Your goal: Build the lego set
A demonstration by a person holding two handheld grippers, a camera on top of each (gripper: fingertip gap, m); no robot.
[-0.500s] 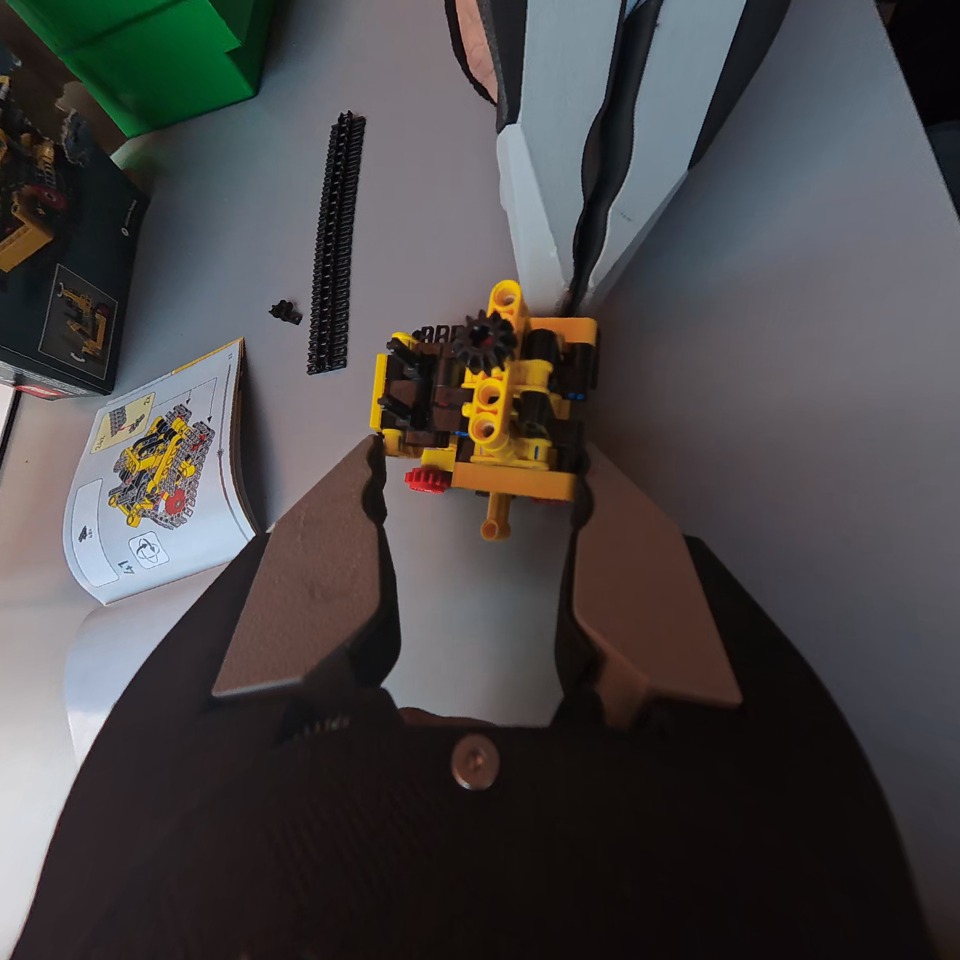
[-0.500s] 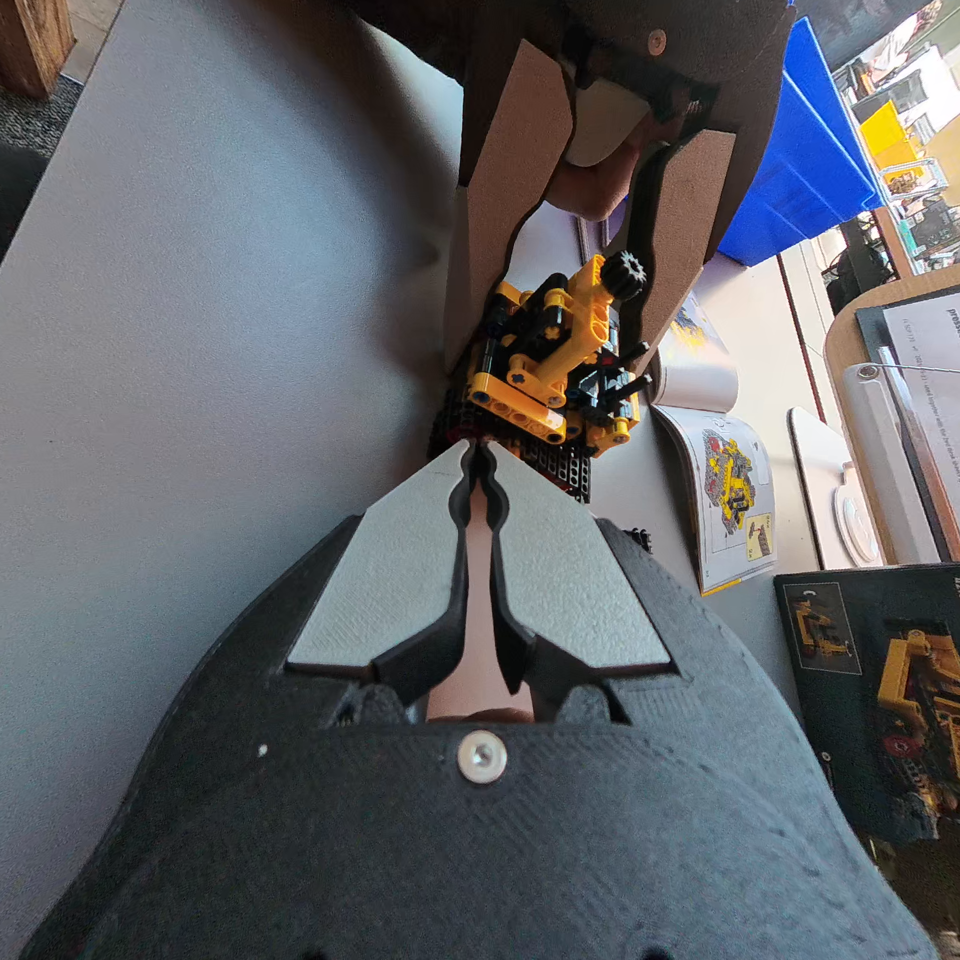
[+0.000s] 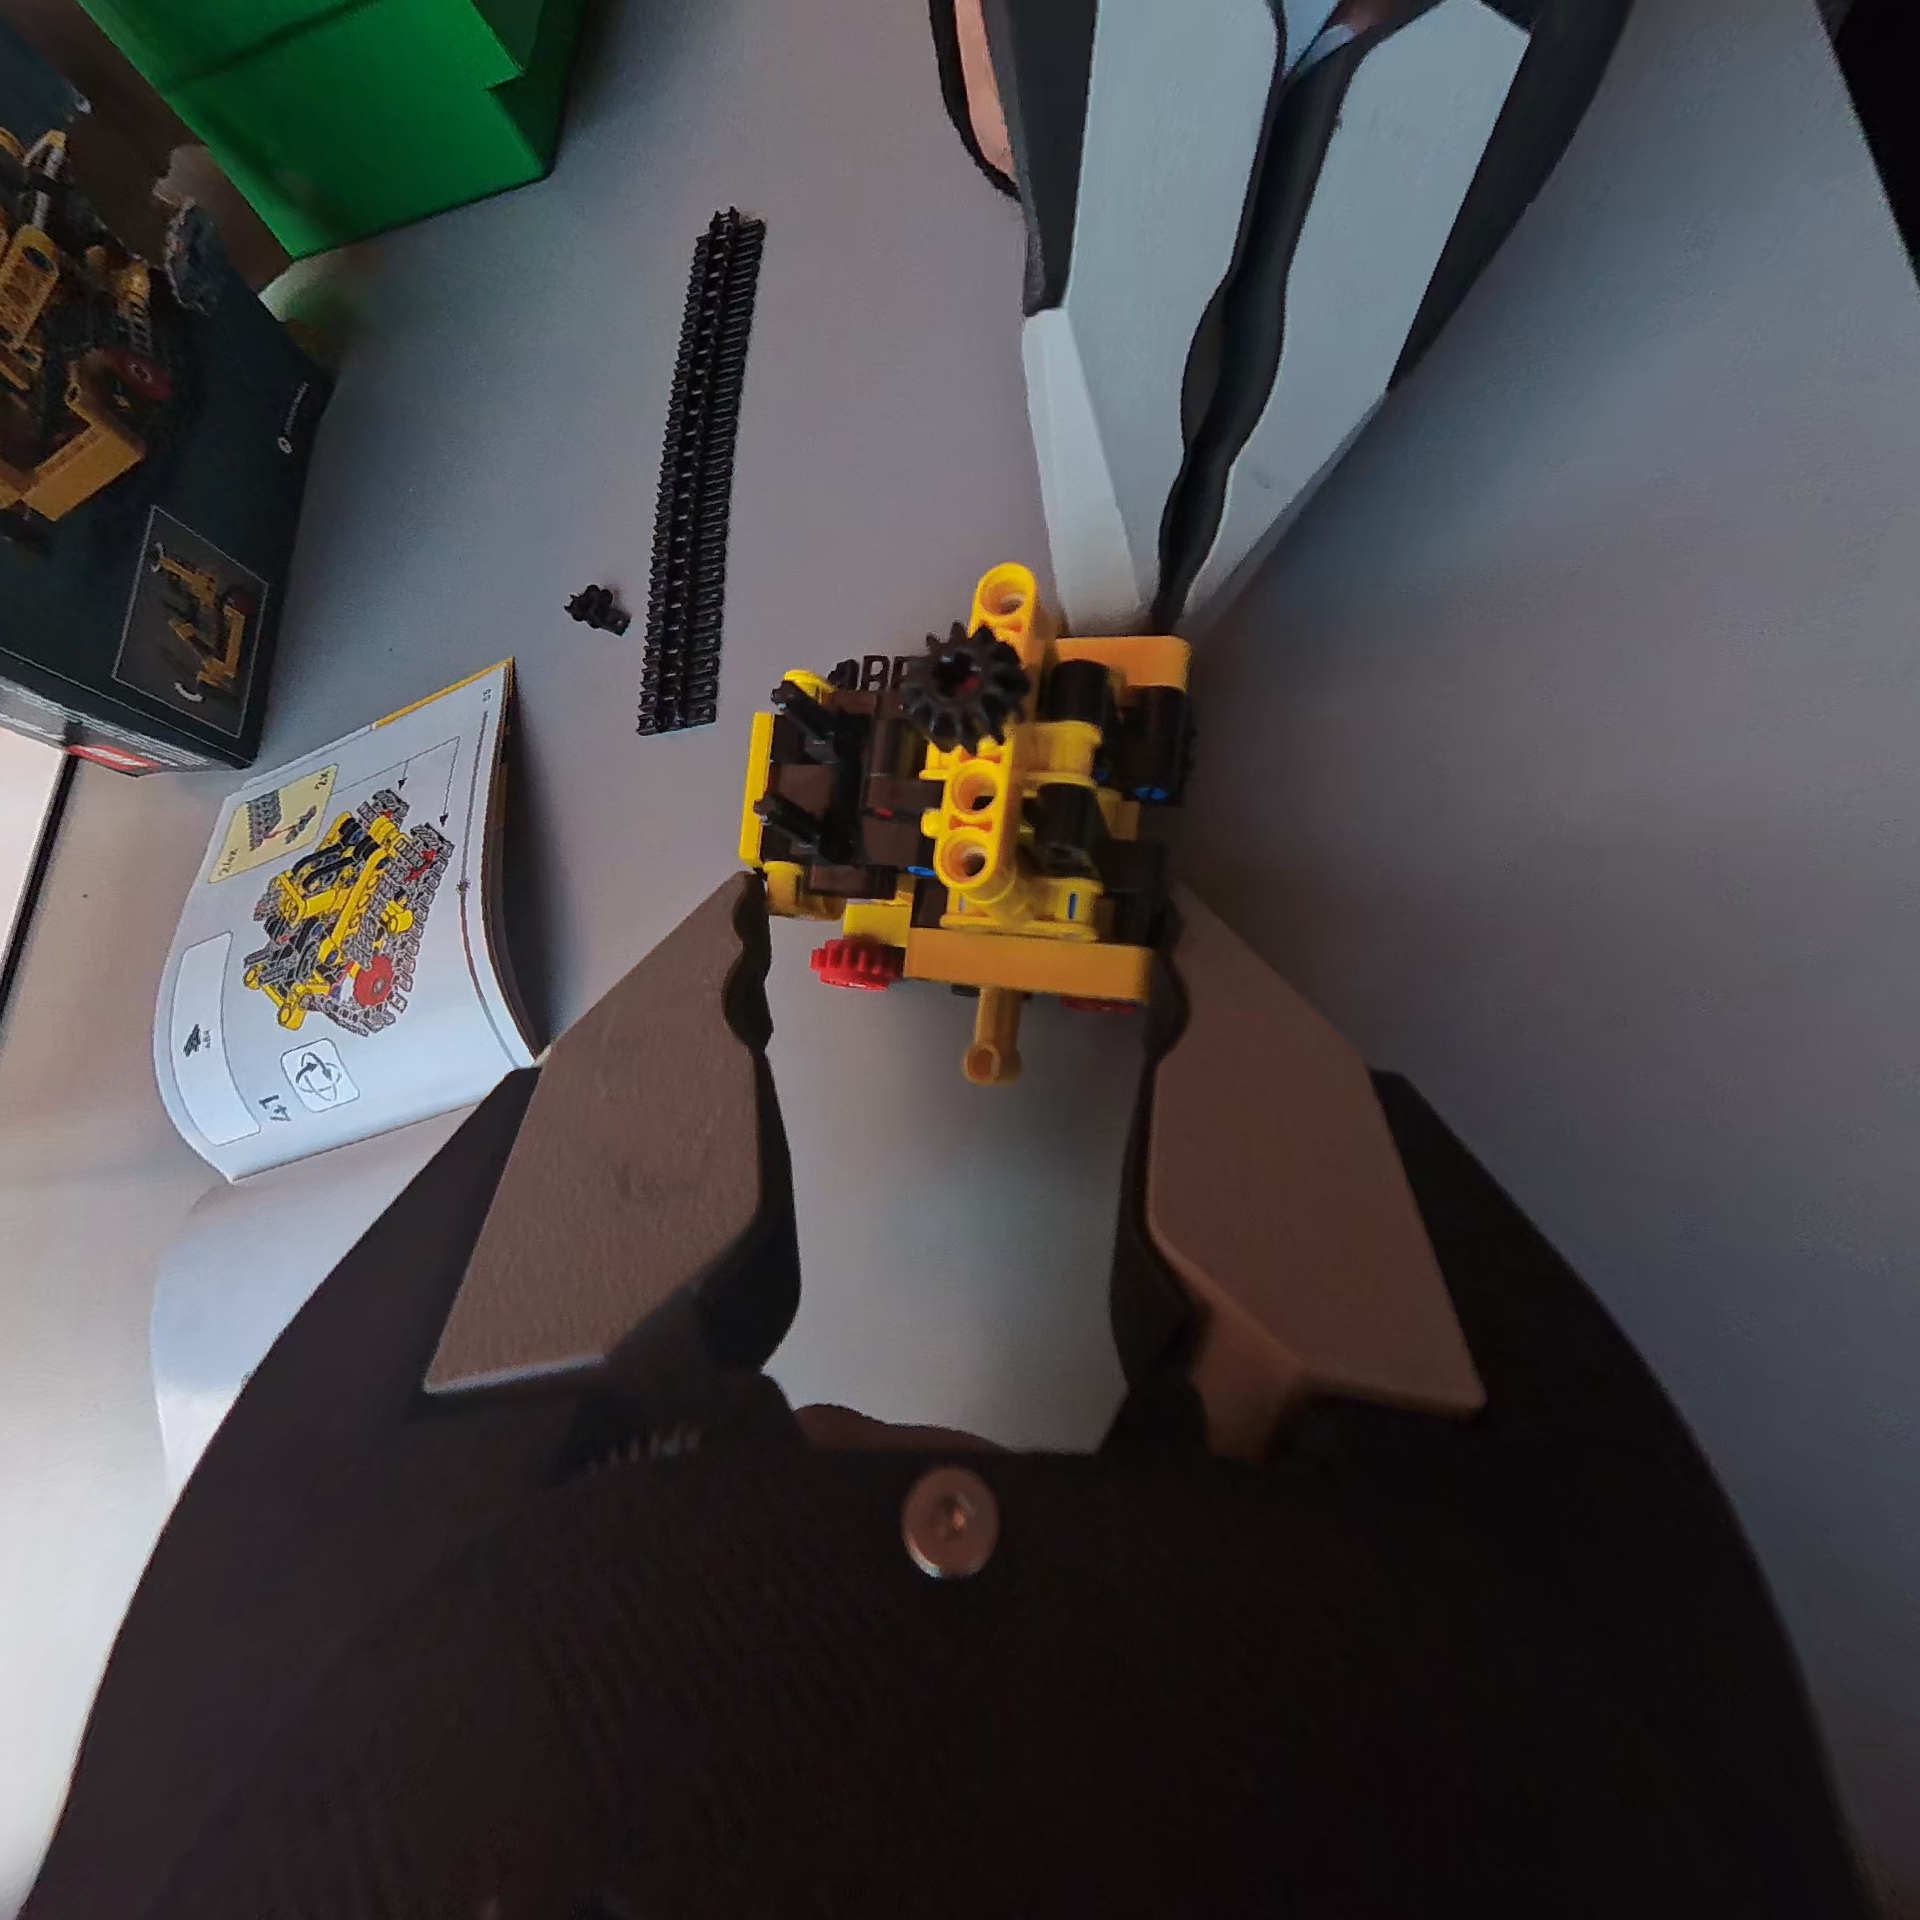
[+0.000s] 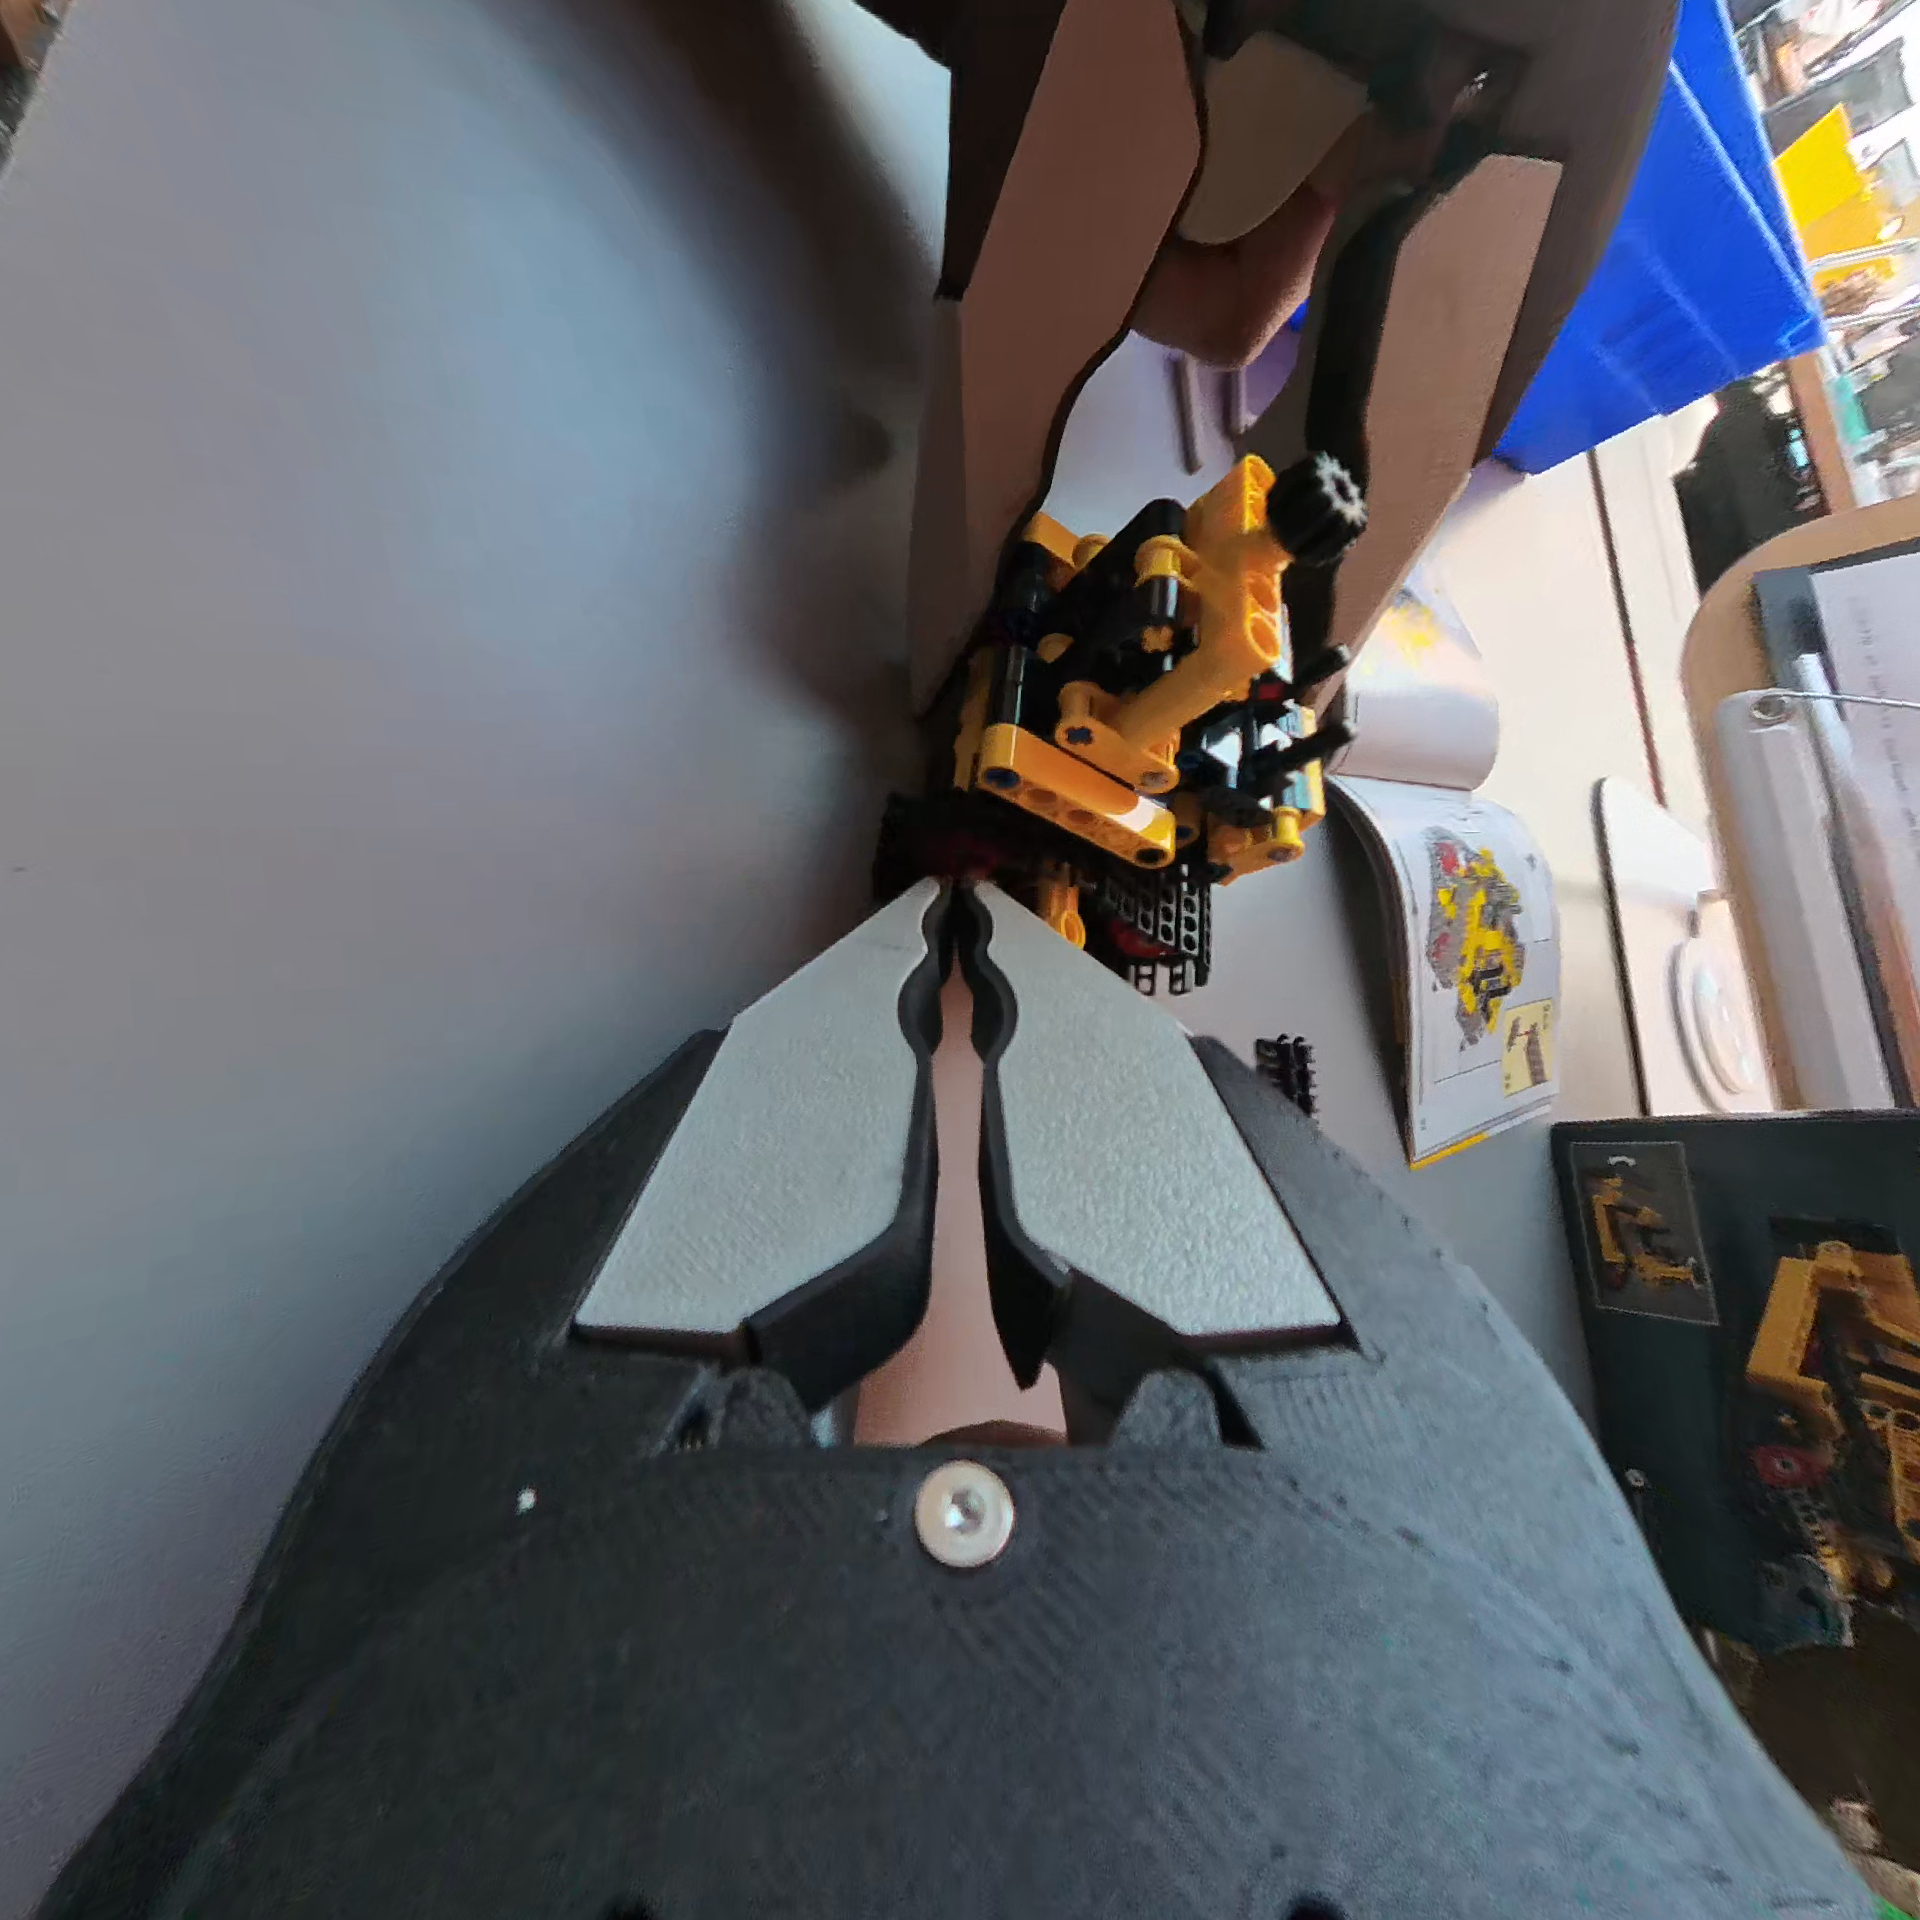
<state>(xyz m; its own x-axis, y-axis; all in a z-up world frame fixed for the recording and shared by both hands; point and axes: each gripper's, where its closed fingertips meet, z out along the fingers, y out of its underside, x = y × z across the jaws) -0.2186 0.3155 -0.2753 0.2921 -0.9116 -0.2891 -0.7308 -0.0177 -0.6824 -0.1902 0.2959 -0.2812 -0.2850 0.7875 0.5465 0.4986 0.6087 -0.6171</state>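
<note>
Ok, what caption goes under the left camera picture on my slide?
Left gripper fingers wide around the yellow lego digger, black track strip and open instruction booklet lying nearby.

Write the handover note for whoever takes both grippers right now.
Left gripper: fingers spread around the yellow bulldozer model, seemingly bracing it on the grey table.
Right gripper: fingers closed at the black track on the model's side; whether they pinch it is unclear.
Second black track strip and a small black link lie loose near the open instruction booklet.
Done: chassis, gears, one track on or going on.
Left: seemingly the second track.
</note>
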